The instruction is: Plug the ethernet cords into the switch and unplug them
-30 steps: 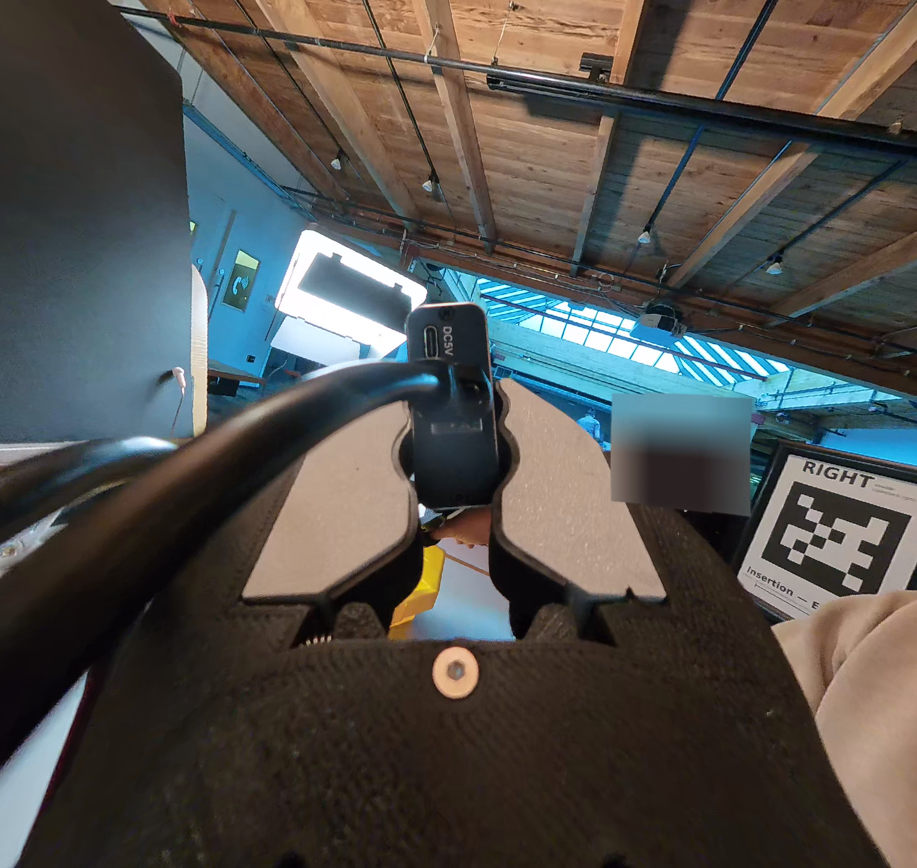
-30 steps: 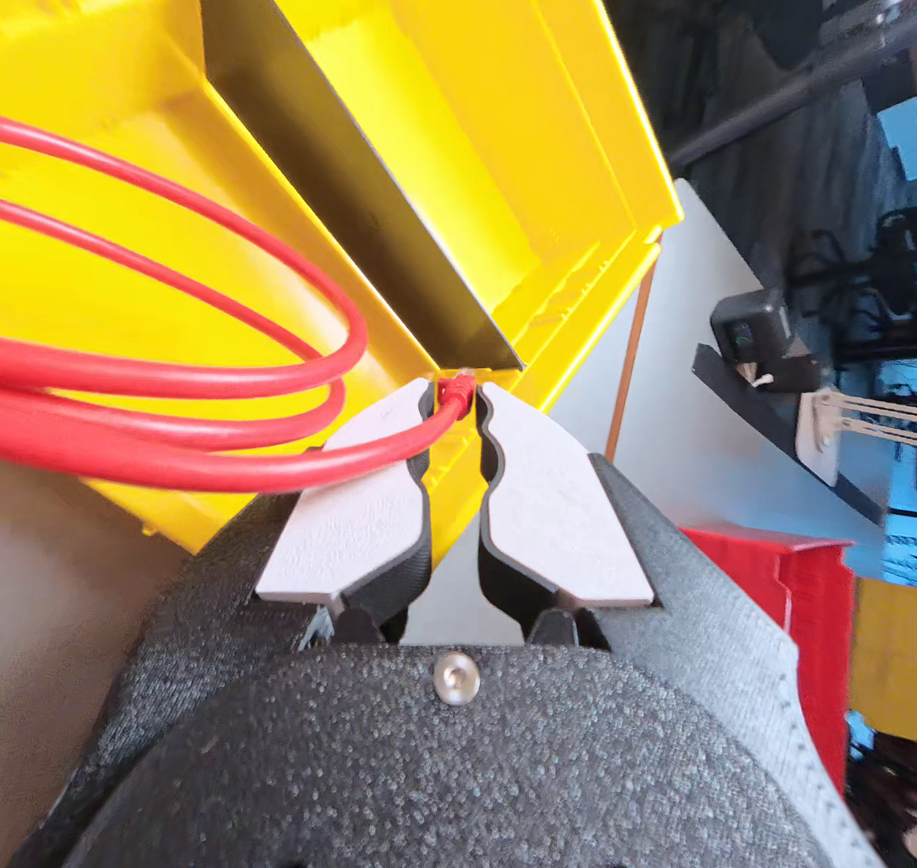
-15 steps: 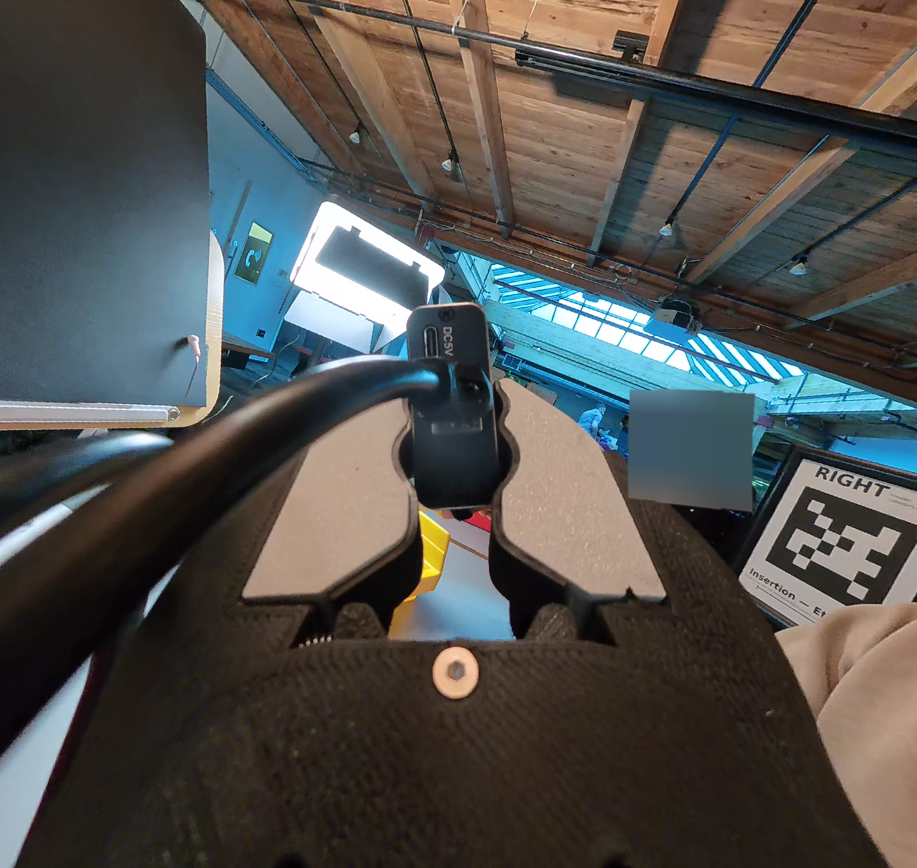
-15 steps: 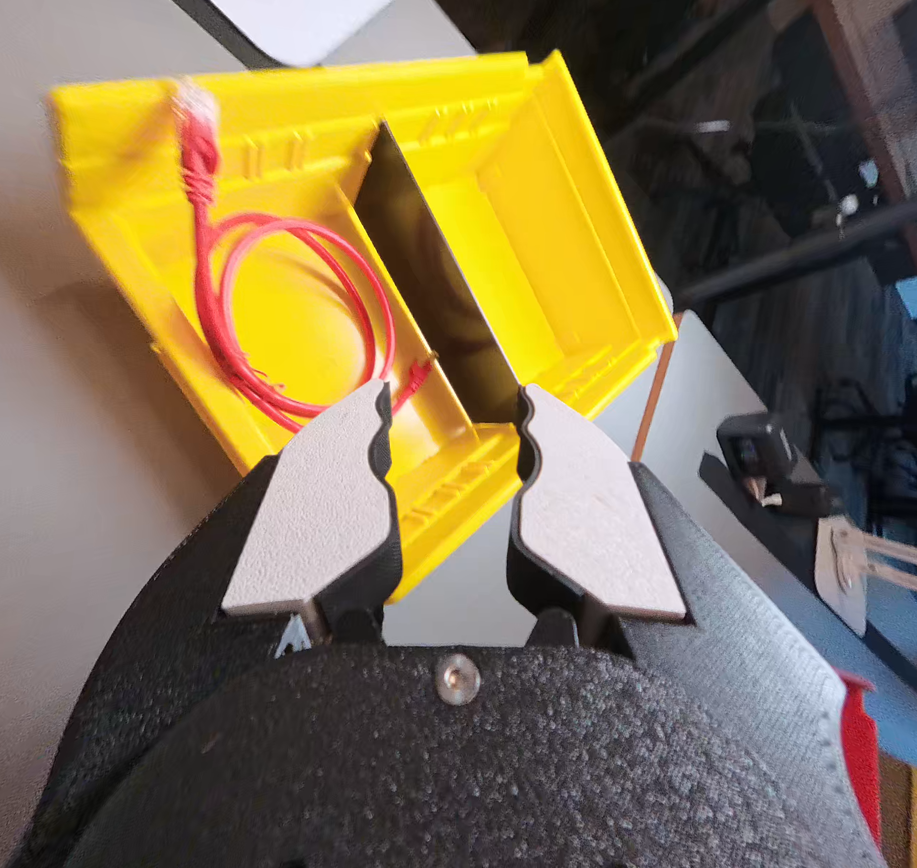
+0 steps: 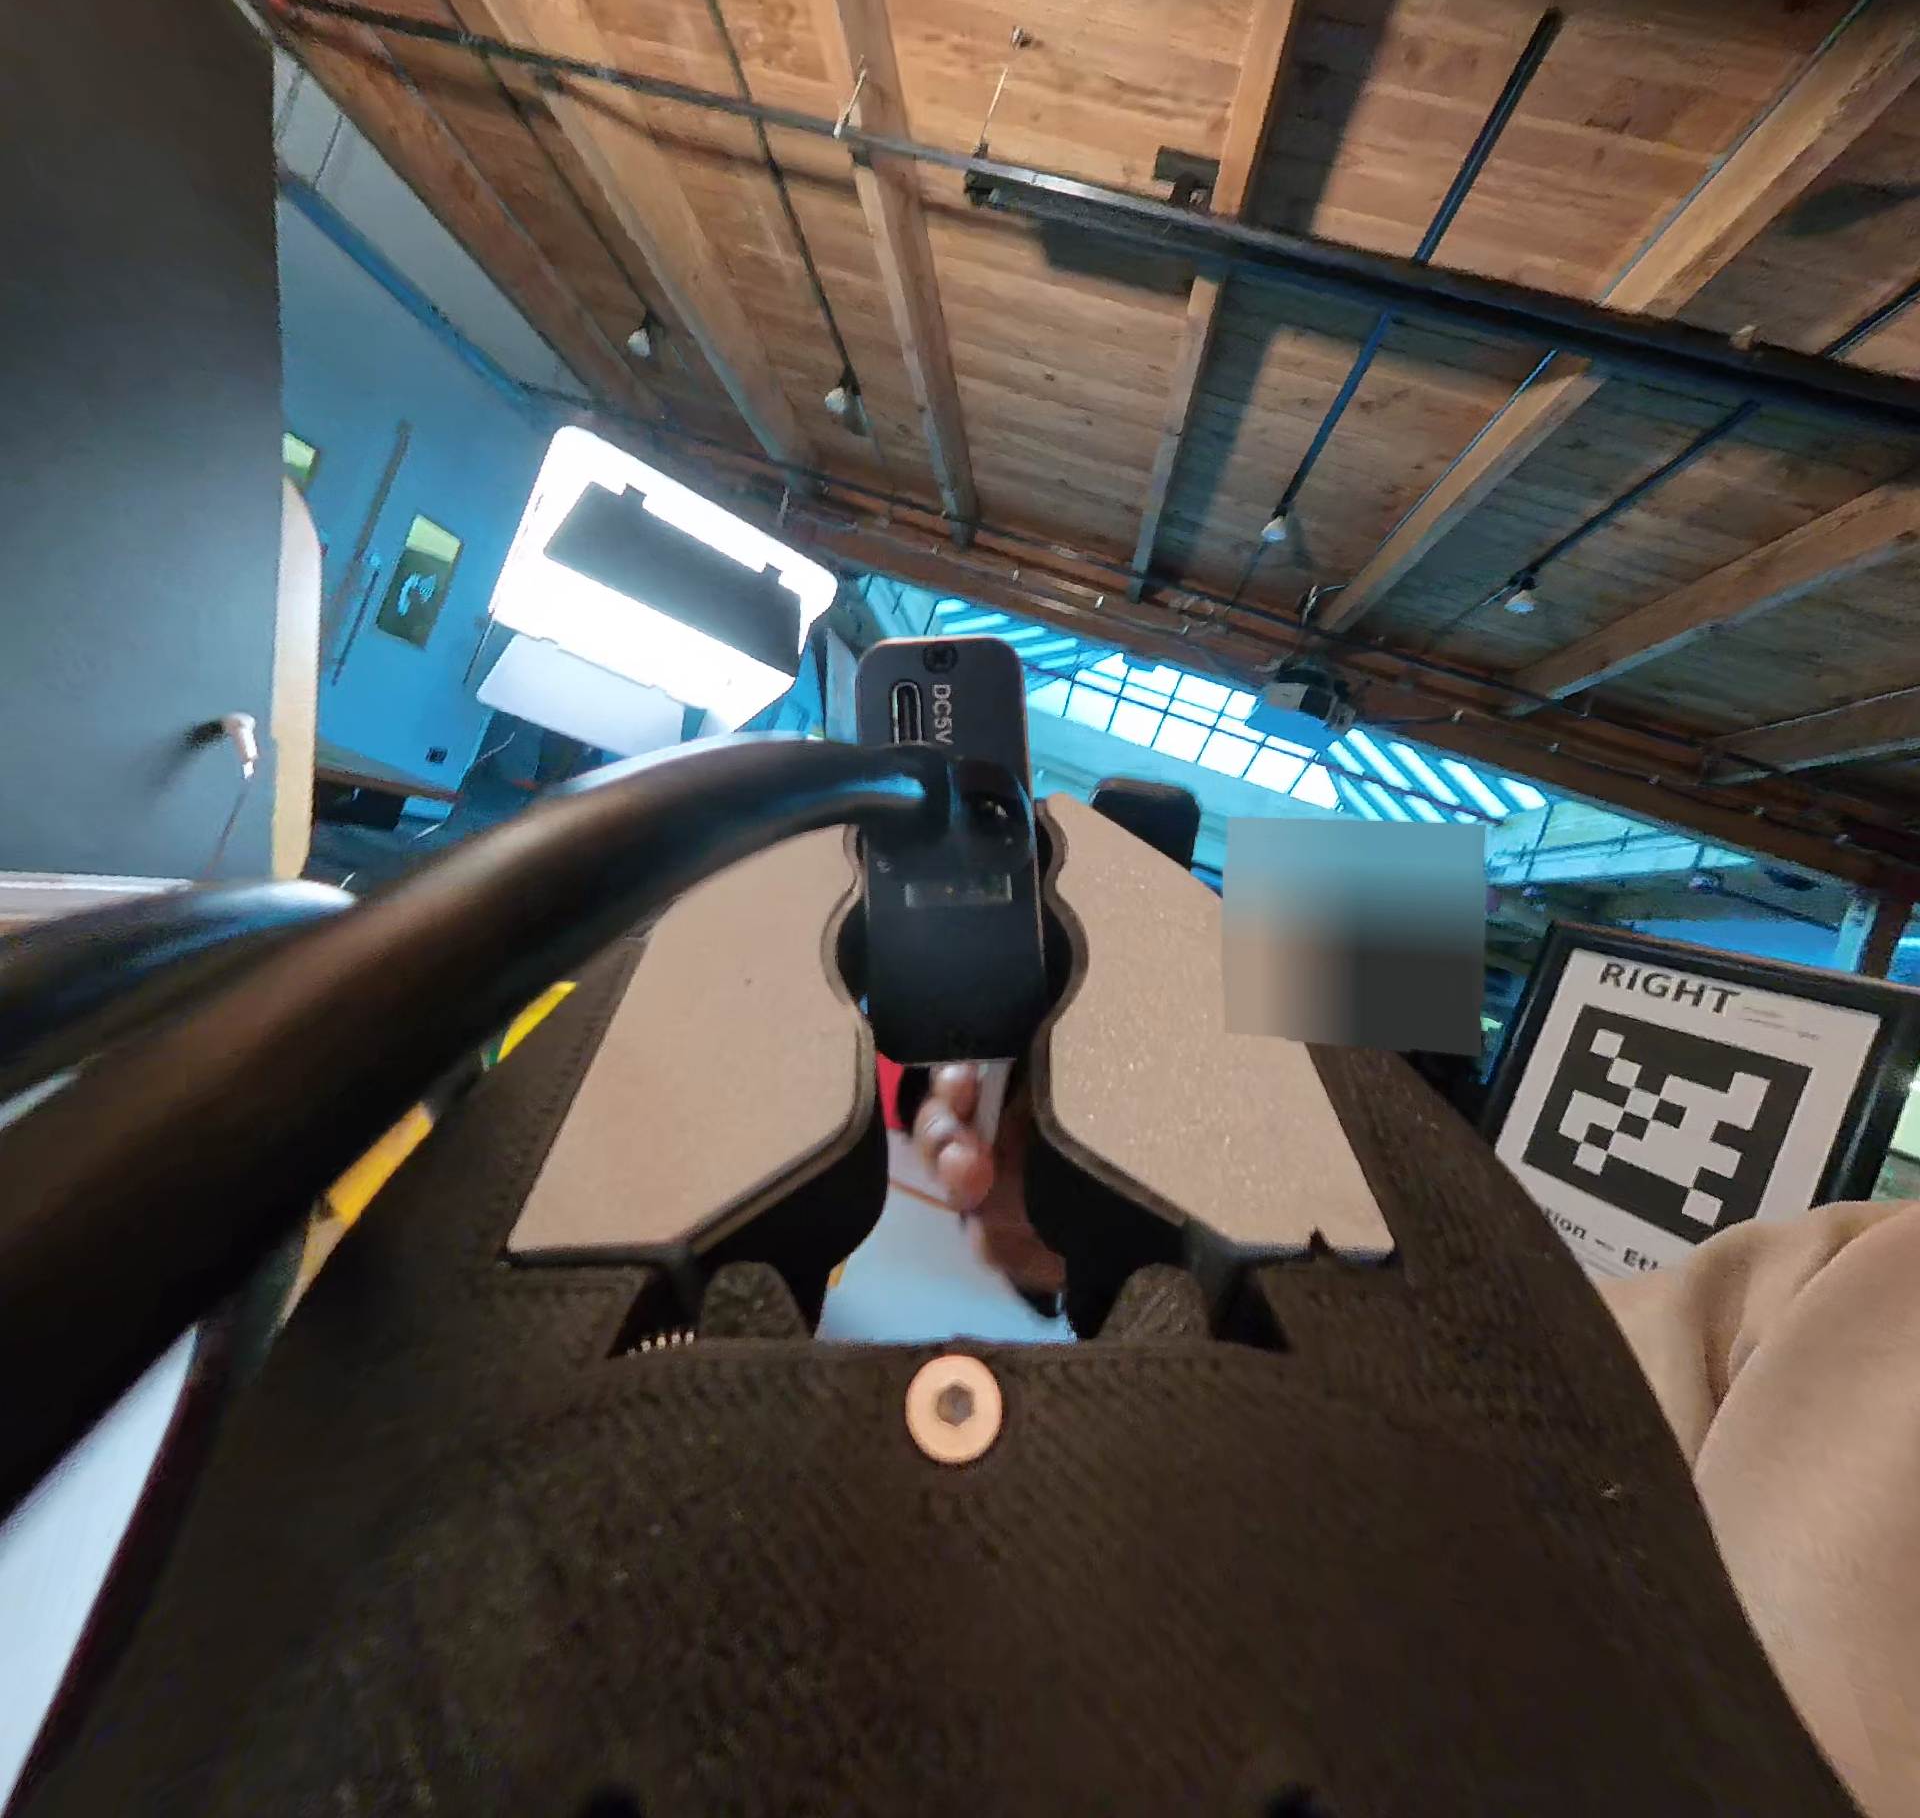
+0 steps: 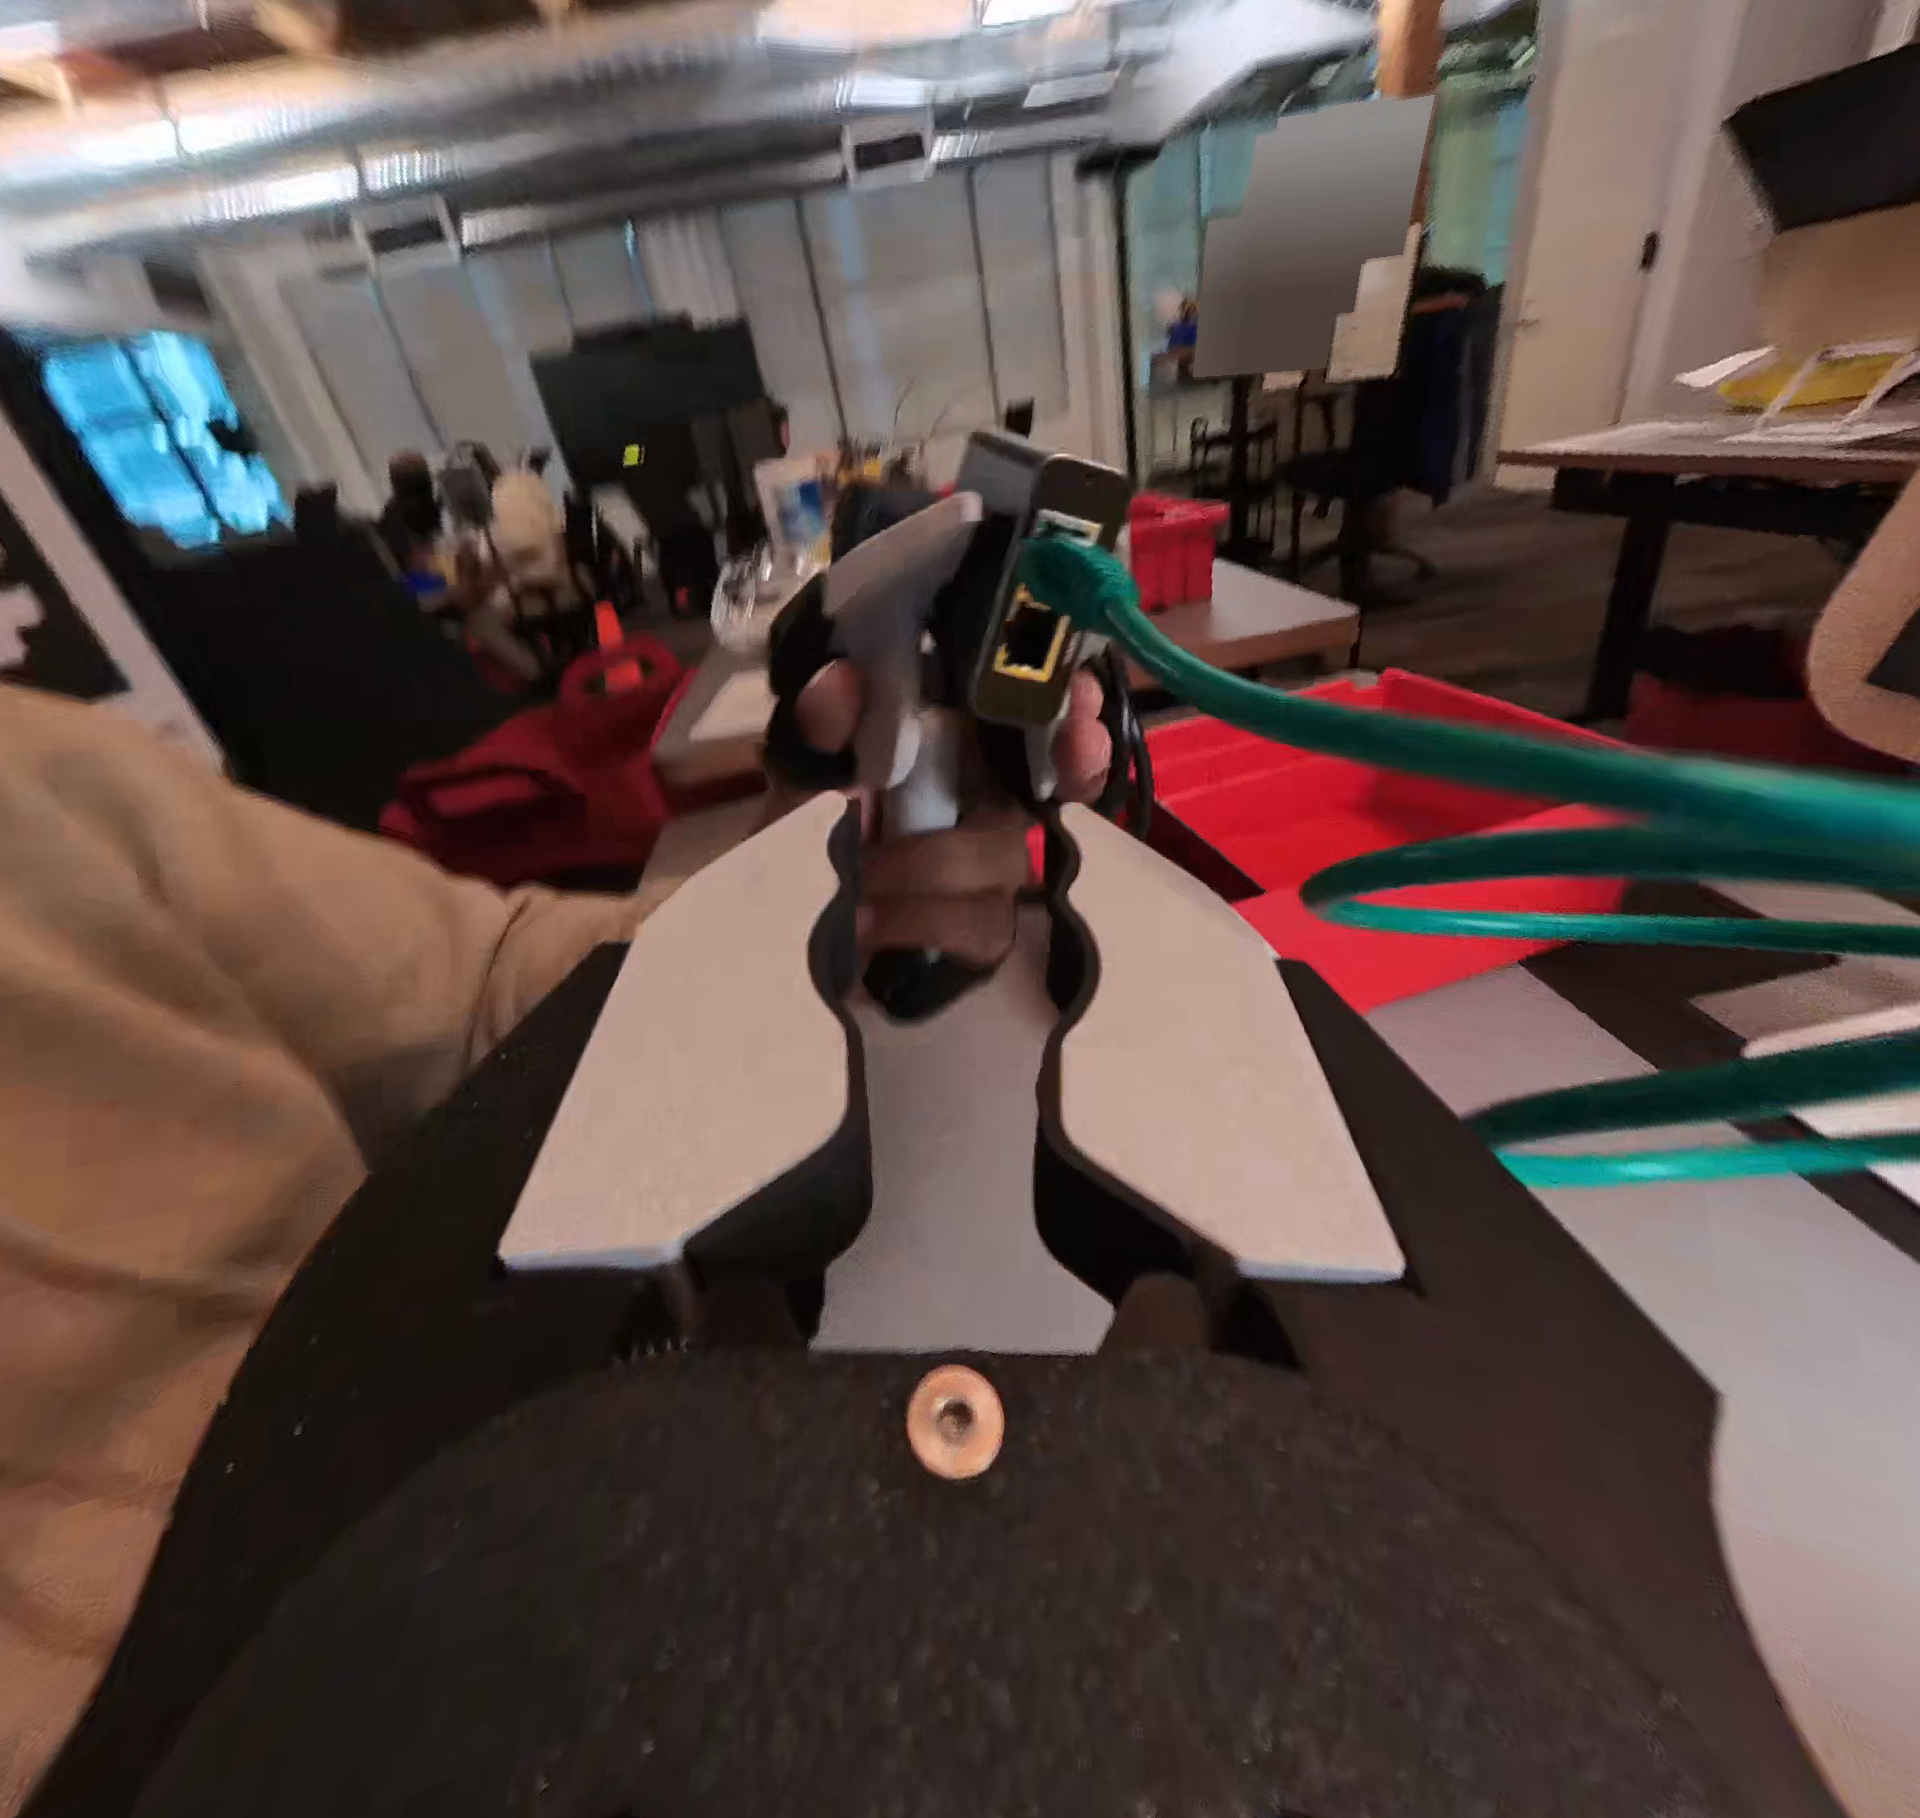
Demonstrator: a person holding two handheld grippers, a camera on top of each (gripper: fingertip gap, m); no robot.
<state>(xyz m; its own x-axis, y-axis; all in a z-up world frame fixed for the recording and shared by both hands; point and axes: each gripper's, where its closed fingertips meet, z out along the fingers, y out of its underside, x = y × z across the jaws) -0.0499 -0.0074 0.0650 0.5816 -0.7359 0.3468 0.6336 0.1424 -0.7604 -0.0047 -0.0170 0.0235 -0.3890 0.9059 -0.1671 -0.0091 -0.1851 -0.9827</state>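
Observation:
My left gripper point(image 5: 948, 895) is shut on a small black switch point(image 5: 951, 937) and points it up at the ceiling. A thick black cable point(image 5: 520, 895) leaves the switch to the left. In the right wrist view the switch point(image 6: 1039, 521) is held up ahead, clamped by the left gripper's grey fingers point(image 6: 883, 615). A green ethernet cord point(image 6: 1351, 729) is plugged into its upper port. The yellow-rimmed port point(image 6: 1029, 641) below it is empty. My right gripper point(image 6: 951, 833) is open and empty, a short way in front of the switch.
A red bin point(image 6: 1299, 812) sits on the table beyond the switch, with green cord loops point(image 6: 1662, 1103) hanging to the right. A framed marker card point(image 5: 1683, 1093) stands at the right. A beige sleeve point(image 6: 208, 937) crosses the left side. Left tips to right tips: about 7 centimeters.
My right gripper let go of the red cord in the yellow bin, opened, and swung round to face the switch. The left gripper stayed shut on the switch and hardly moved.

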